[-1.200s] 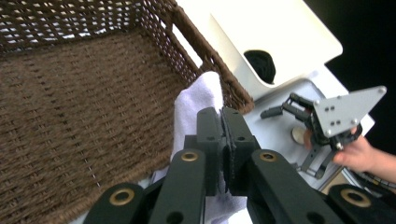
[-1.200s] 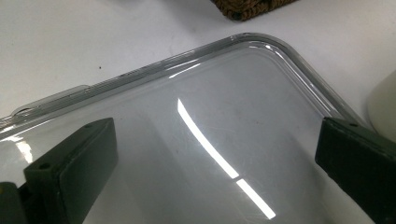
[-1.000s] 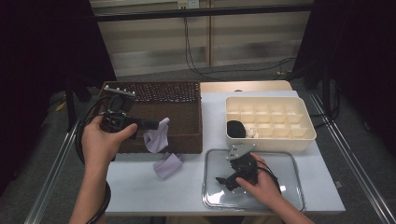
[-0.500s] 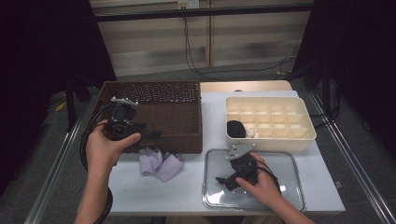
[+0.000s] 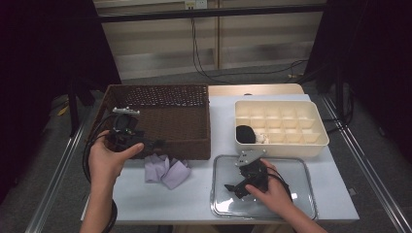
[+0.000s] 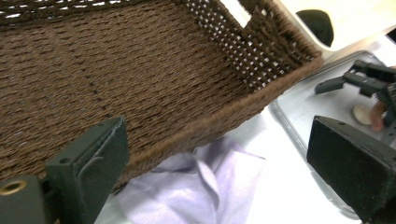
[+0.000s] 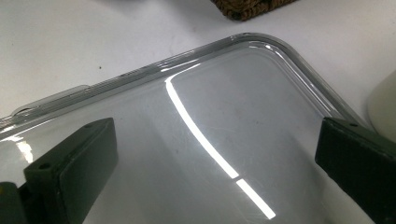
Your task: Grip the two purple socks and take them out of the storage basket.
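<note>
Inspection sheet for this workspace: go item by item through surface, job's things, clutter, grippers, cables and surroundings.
Surface: white table, bare at its near left.
Job's things: lilac cloth crumpled on the table against the wicker basket; clear tray.
Clutter: cream divided box holding a black item.
Grippers: left gripper open after just opening, nothing between its jaws; right gripper open over the tray.
Cables: black cable by the left hand.
Surroundings: dark; grey floor.

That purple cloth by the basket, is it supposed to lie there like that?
It looks odd: the lilac cloth lies crumpled on the white table, against the front of the wicker basket rather than inside it. The left gripper hangs open above it.
</note>
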